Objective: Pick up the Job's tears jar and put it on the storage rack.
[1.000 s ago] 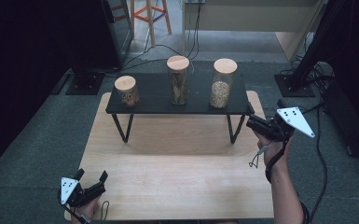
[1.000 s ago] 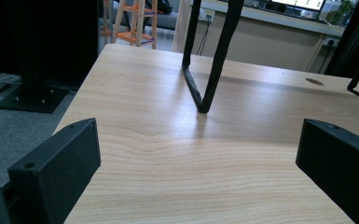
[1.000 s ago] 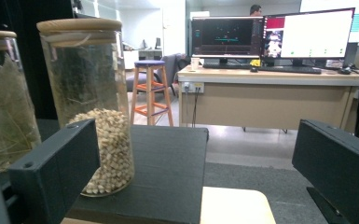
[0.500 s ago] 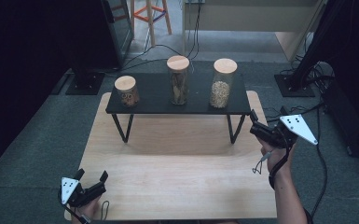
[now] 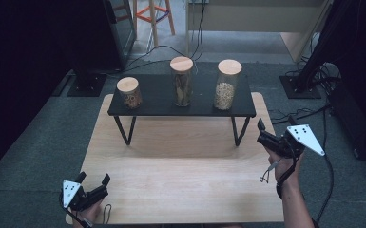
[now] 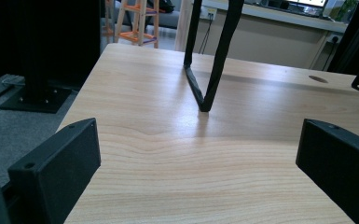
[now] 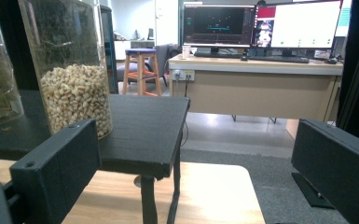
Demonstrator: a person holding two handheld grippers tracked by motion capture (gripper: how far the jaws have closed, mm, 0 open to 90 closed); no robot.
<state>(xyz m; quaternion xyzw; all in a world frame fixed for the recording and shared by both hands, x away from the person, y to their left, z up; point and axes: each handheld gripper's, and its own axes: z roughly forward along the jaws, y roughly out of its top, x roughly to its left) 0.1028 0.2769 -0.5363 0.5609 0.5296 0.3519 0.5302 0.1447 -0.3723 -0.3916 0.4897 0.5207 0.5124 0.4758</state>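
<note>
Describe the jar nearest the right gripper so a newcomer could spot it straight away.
Find the black shelf standing on the wooden table; three cork-lidded glass jars stand in a row on it. Take the jar at the end beside the right gripper. Unlike its darker-filled neighbours, it holds pale, pea-sized grains.

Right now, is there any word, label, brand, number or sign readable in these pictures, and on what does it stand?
None can be read.
The two monitors on the desk in the right gripper view show coloured panels and rows, too small and blurred to read.
The three jars on the black shelf carry no visible labels.
The right gripper and left gripper show no readable marking.
</note>
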